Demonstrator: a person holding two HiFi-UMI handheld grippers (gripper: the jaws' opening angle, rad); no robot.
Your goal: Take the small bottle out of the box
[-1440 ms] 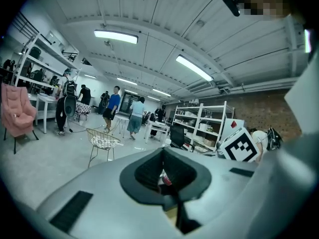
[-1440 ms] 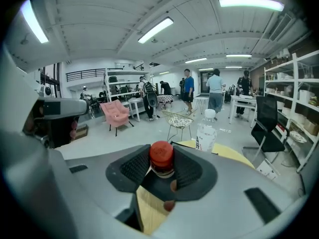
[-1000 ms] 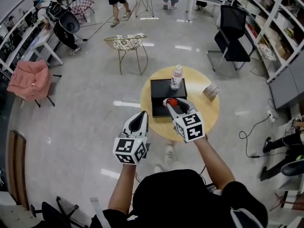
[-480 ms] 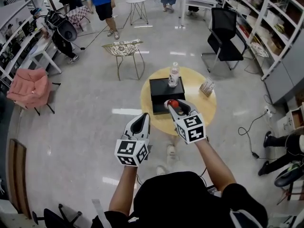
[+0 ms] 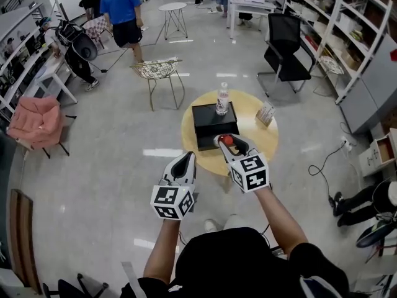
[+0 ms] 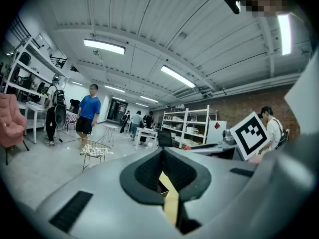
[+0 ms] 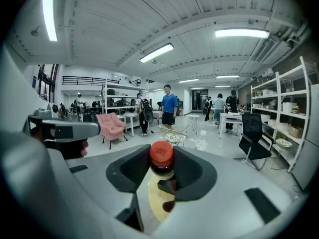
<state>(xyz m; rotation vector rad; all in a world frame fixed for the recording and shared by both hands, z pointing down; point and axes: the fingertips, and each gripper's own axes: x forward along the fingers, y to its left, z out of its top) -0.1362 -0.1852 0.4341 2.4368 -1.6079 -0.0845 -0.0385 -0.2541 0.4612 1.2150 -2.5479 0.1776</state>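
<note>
Right gripper view shows me the small bottle, red cap up, clamped in my right gripper, clear of the black box and above the table edge. Left gripper is closed on nothing. I'd carry it upright, with a firm squeeze, and set it down gently.

No readable text; print on small bottle blurred

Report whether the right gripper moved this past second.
Yes. Against the black box, the right gripper with the small bottle has drawn back toward the person.
</note>
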